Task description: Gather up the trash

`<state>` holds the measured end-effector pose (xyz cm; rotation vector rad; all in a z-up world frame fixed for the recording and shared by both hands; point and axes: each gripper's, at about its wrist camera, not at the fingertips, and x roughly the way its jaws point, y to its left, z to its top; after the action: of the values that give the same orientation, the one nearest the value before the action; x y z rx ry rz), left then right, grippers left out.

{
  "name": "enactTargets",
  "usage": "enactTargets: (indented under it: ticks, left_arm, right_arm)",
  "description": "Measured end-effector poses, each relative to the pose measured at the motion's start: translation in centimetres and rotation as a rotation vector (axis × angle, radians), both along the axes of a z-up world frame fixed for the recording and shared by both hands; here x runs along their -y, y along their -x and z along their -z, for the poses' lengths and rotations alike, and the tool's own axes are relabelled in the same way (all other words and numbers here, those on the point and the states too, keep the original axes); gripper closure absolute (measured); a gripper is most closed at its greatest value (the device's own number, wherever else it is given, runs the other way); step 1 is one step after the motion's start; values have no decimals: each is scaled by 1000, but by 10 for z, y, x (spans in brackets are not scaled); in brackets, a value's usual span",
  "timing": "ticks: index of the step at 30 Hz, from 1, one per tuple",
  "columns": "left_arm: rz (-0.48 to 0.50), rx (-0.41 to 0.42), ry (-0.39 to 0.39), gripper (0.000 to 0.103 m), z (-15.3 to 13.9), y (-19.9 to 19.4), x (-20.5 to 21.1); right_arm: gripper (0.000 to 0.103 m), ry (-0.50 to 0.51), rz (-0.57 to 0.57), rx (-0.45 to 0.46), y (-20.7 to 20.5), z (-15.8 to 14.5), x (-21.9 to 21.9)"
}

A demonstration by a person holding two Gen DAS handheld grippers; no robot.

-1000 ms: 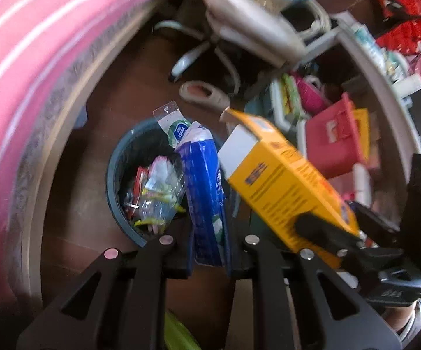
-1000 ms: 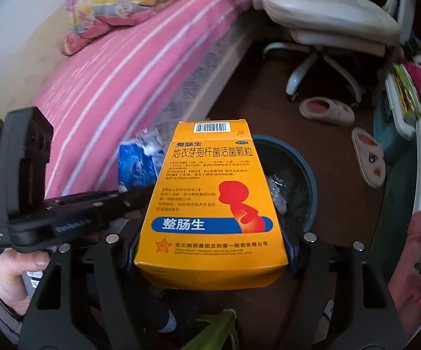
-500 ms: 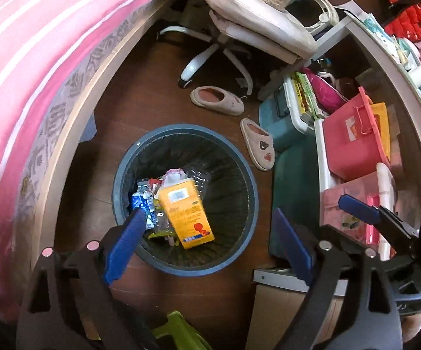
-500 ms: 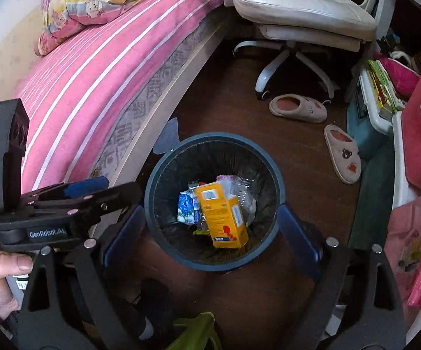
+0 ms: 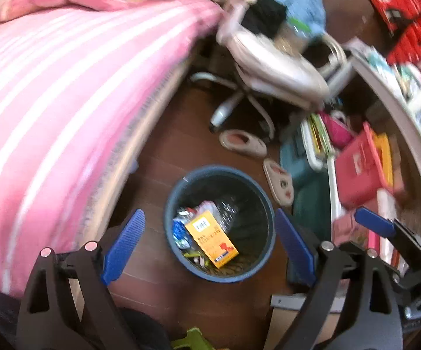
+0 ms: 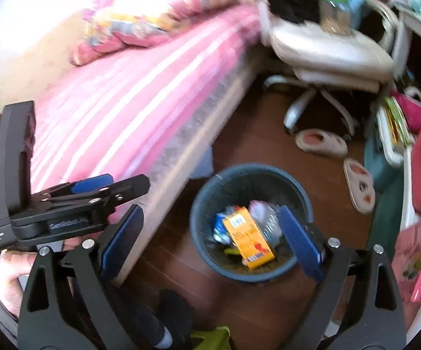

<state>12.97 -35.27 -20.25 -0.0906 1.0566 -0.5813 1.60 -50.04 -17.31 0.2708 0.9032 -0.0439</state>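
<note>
Jaws of left gripper and right gripper stand apart, empty; lift both clear of bin at lower centre, box inside.

Dark blue-grey waste bin on dark brown wood floor. Inside it: orange-yellow box with a white barcode patch and a red figure, plus a blue-and-white wrapper. Bedspread pink with white stripes; quilt pink with yellow and pale blue patches (print too blurred to read). Chair cream-white. Slippers beige with red-brown marks. Bin at right red-pink. Gripper pads blue on black frames.
</note>
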Motion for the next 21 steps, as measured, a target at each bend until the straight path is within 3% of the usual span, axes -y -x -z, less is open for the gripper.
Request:
enactTargets:
  ticks: [9, 16, 21]
  left_arm:
    - [-236, 97, 35, 16, -62, 12, -108]
    - [-419, 176, 42, 11, -99, 36, -209]
    - [-565, 220, -1, 8, -114, 57, -283]
  right_arm:
    - [7, 16, -166, 186, -12, -72, -87]
    - [6, 17, -305, 262, -20, -95, -172]
    - [6, 24, -418, 295, -23, -99, -242]
